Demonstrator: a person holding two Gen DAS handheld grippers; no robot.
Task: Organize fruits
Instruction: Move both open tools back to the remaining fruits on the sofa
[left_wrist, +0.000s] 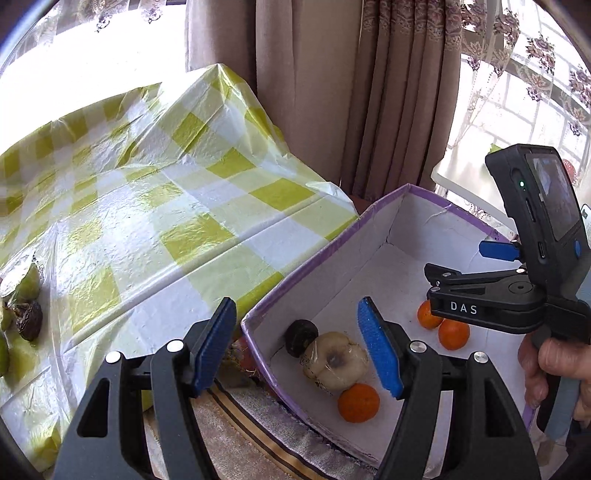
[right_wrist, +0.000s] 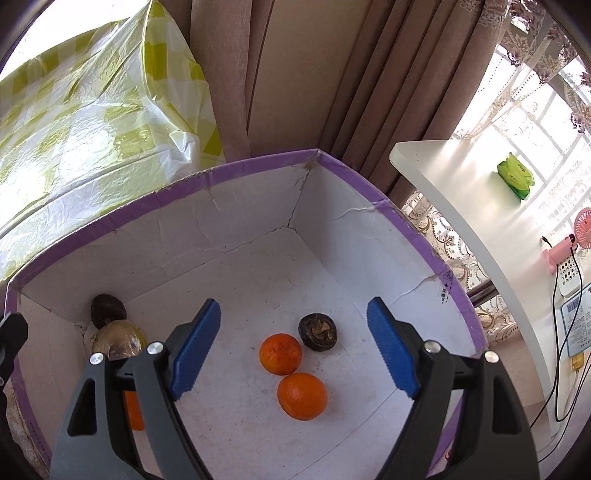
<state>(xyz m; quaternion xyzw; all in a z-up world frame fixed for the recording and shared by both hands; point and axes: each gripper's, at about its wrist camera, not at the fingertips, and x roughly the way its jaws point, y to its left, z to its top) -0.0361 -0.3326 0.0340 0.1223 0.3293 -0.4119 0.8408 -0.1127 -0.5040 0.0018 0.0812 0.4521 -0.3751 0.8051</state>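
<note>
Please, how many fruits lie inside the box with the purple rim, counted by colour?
Round orange citrus fruits: 3
Dark brown wrinkled round fruits: 2
Pale yellowish fruit in clear plastic wrap: 1
Total in the white cardboard box with purple rim: 6

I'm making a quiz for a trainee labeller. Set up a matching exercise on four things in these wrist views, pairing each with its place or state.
Column one:
1. pale plastic-wrapped fruit
2. dark wrinkled fruit lying beside green leaves
3. green packet
4. right gripper

Column two:
A. on the white shelf
B. open, nothing between its pads
C. on the yellow-checked tablecloth
D. inside the purple-rimmed white cardboard box, near a corner

Pairs: 1-D, 2-C, 3-A, 4-B
</note>
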